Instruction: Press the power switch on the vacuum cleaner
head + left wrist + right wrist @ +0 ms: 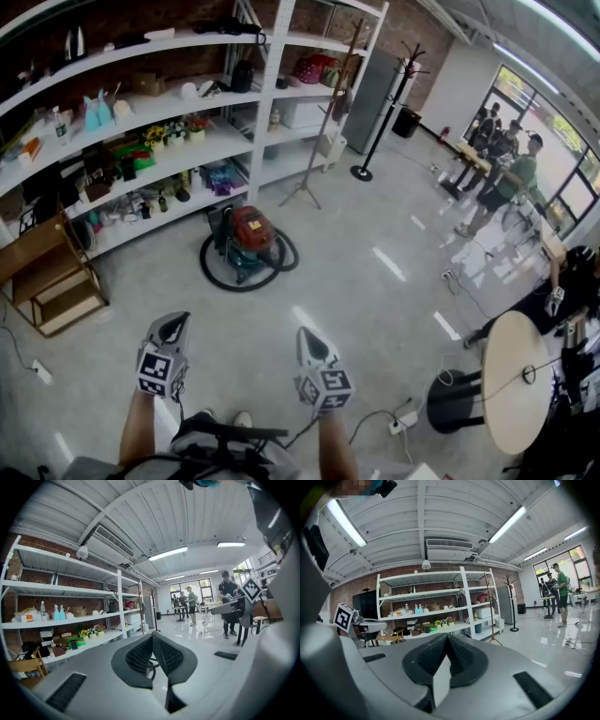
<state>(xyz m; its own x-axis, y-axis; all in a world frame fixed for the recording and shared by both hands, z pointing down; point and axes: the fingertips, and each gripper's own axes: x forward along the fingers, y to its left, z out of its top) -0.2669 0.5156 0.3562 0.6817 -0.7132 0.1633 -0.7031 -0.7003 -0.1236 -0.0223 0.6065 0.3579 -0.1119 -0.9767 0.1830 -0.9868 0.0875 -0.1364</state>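
In the head view a red and teal vacuum cleaner (pixel 248 240) stands on the floor in front of the shelving, ringed by its black hose (pixel 217 277). Both grippers are held low and near me, well short of it. My left gripper (pixel 173 326) points forward with its jaws together and nothing in them. My right gripper (pixel 307 337) is also shut and empty. The left gripper view shows its own closed jaws (pixel 153 637) with a bit of black hose behind them. In the right gripper view the closed jaws (pixel 446 637) hide the vacuum cleaner.
White shelving (pixel 187 141) full of small items runs along the brick wall. A wooden rack (pixel 47 277) stands left, a tripod (pixel 305 192) and coat stand (pixel 361 171) behind the vacuum. A round table (pixel 520 380), cables and a power strip (pixel 405 422) lie right. People (pixel 502 173) stand far right.
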